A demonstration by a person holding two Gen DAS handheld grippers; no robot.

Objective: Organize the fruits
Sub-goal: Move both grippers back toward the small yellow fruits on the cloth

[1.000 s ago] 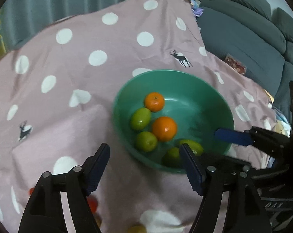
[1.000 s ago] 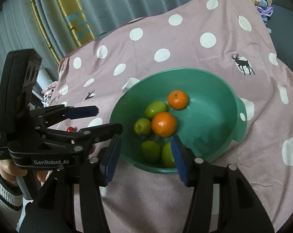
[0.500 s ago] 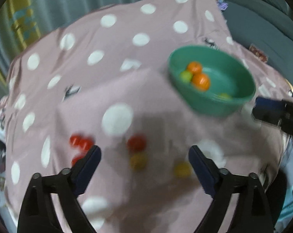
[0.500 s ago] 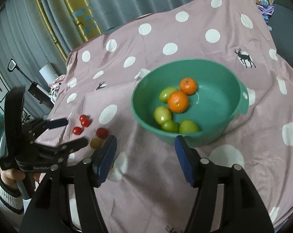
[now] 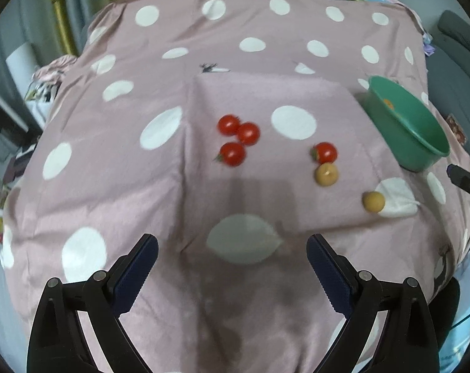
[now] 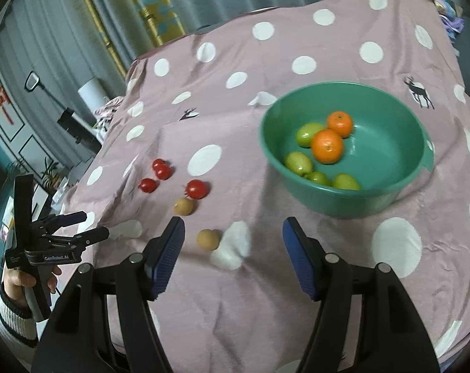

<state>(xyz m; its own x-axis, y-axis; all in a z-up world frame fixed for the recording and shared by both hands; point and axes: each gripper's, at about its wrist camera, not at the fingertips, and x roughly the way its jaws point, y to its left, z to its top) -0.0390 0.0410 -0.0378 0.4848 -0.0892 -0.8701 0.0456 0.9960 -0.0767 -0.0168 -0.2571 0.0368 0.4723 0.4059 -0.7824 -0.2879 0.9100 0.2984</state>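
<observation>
Left tool (image 5: 231, 267): its jaws stood wide apart with nothing between them, having widened within the last second; it hung above the pink cloth, nearer the camera than the loose fruit. In the right wrist view it (image 6: 88, 227) appeared at the far left, held by a hand (image 6: 23, 283) in a striped cuff.
Right tool (image 6: 231, 242): its blue-padded jaws stood apart and pressed on nothing, having widened within the last second; one small tan fruit lay on the cloth in the gap as seen between them.
Cover: a pink cloth with white dots and small deer prints (image 5: 266, 93) lay draped over the desk, creased.
Round green plastic bowl (image 6: 399, 161): sat on the cloth at the right, well apart from the loose fruit.
Bowl contents: two oranges (image 6: 327, 145) touching each other, and four green fruits (image 6: 298, 163) along the near and left side.
Small red tomatoes: three lay in a tight cluster (image 5: 236, 138); a fourth (image 5: 325, 152) lay apart to the right.
Small round tan fruits: one (image 5: 326, 174) just beside the fourth tomato, the other (image 5: 373, 201) nearer the bowl, at the edge of a white dot.
</observation>
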